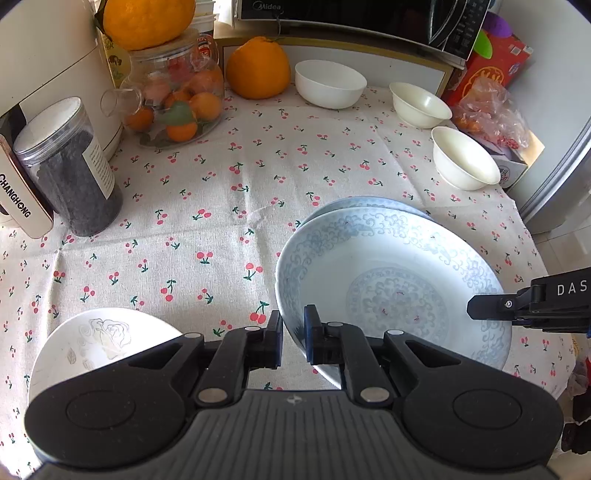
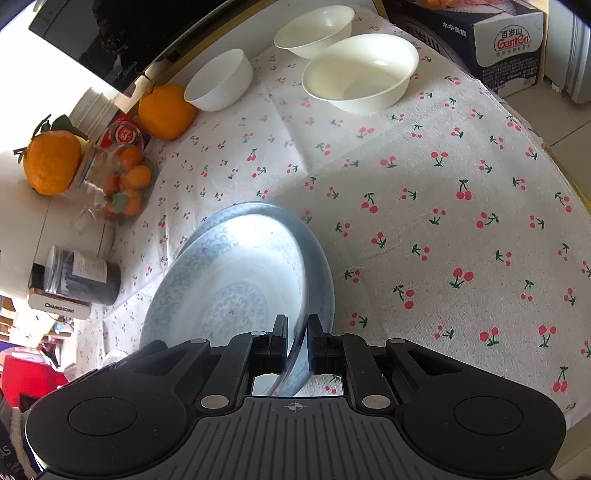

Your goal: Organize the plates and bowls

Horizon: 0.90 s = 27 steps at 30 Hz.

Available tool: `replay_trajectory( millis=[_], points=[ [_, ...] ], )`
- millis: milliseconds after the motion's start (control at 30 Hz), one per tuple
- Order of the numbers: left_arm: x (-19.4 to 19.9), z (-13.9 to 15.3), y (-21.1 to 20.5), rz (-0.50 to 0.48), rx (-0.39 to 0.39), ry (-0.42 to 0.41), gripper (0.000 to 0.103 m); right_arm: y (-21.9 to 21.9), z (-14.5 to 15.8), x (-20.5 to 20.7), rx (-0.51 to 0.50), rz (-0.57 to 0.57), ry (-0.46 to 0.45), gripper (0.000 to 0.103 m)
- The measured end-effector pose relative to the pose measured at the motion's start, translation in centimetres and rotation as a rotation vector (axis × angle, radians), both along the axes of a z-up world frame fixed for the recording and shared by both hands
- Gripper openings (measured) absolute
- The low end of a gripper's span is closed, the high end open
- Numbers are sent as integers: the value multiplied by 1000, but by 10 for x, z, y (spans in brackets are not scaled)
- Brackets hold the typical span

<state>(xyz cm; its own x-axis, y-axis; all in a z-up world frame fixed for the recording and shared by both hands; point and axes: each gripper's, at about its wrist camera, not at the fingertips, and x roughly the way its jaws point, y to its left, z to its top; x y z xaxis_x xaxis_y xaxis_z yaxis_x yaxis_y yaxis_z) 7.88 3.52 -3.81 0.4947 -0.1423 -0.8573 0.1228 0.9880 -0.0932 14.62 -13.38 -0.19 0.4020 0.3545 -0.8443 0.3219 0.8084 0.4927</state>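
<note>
A blue-patterned plate is held over a second blue-patterned plate that lies on the cherry-print cloth. My left gripper is shut on the upper plate's near-left rim. My right gripper is shut on the same plate's opposite rim; it shows at the right edge of the left wrist view. The lower plate shows beneath. A white plate with a rose motif lies at the near left. Three white bowls stand at the back right.
At the left stand a jar of dark grains, a glass jar of small oranges and a white appliance. A large orange and a microwave are at the back. A red box and a plastic bag sit far right.
</note>
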Motion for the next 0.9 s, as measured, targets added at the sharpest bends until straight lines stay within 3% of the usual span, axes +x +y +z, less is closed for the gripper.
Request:
replay_trajectory(
  millis=[400, 900],
  points=[
    [0, -3, -5, -20, 39, -3, 11, 15, 2, 1, -115, 85, -23, 12],
    [1, -5, -8, -36, 68, -10, 13, 16, 6, 4, -139, 138, -34, 14]
  ],
)
